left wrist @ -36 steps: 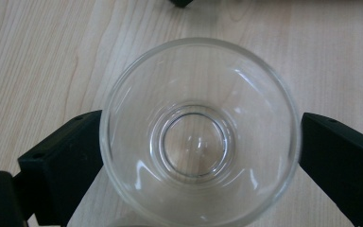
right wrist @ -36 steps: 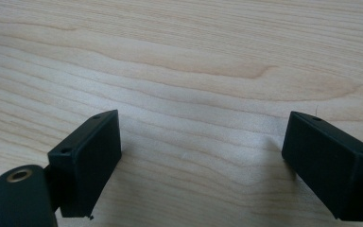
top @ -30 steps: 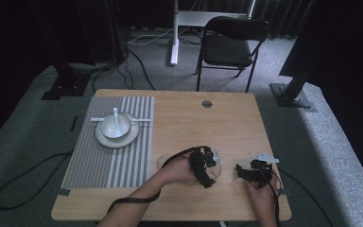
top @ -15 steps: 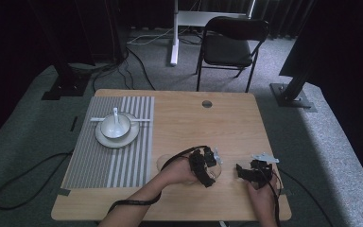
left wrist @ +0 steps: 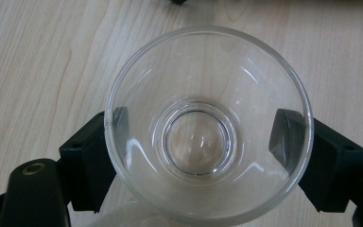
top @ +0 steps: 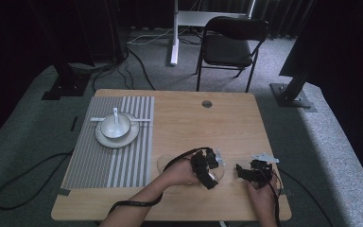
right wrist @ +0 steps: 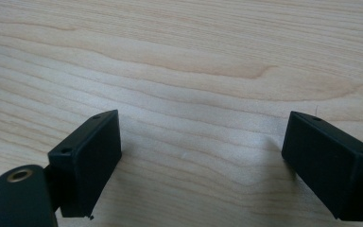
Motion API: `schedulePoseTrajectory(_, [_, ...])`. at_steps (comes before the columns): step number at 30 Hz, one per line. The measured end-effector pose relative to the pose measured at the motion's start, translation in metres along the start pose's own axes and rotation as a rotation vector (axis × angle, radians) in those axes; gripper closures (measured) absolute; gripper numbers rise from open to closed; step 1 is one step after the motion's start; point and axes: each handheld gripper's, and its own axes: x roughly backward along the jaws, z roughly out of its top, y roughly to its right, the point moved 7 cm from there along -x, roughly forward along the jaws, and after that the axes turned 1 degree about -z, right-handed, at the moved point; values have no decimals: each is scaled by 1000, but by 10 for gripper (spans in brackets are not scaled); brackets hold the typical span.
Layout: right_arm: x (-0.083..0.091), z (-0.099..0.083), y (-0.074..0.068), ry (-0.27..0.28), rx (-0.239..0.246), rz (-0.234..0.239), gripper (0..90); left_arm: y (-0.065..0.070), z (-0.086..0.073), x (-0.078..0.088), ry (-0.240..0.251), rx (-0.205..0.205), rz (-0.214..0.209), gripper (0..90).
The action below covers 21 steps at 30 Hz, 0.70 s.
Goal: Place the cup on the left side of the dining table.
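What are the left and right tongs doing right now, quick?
Left tongs: jaws at both sides of a clear glass bowl, seemingly gripping it.
Right tongs: open, empty, over the bare wooden table.

High view: the pale wooden worktop (top: 179, 123) is evenly lit from above while the surrounding room falls to near black, and the picture is soft, with fine detail lost. Left gripper view: sharp at close range, with white glints of overhead light curving along the rim and inner wall of a clear glass bowl (left wrist: 207, 124), through which the wood grain appears bent. Right gripper view: bright and diffuse, the grain crisp, with faint soft shadows on the wood beside the black tongs (right wrist: 203, 161).
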Motion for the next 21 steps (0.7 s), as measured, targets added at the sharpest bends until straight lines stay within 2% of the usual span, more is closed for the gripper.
schedulePoseTrajectory(1, [0,0,0,0,0,0,121,0,1,1,0,-11,0,190])
schedulePoseTrajectory(6, [0,0,0,0,-1,0,121,0,4,8,7,-11,5,190])
schedulePoseTrajectory(9, [0,0,0,0,0,0,121,-1,8,16,36,-10,0,190])
schedulePoseTrajectory(10, [0,0,0,0,0,0,121,-2,9,18,46,1,3,191])
schedulePoseTrajectory(19, [0,0,0,-1,0,0,121,-9,15,34,75,-3,36,191])
schedulePoseTrajectory(20, [0,0,0,-1,-1,0,121,-13,17,39,88,13,41,191])
schedulePoseTrajectory(21, [0,0,0,-1,-1,0,121,-15,18,41,97,9,49,191])
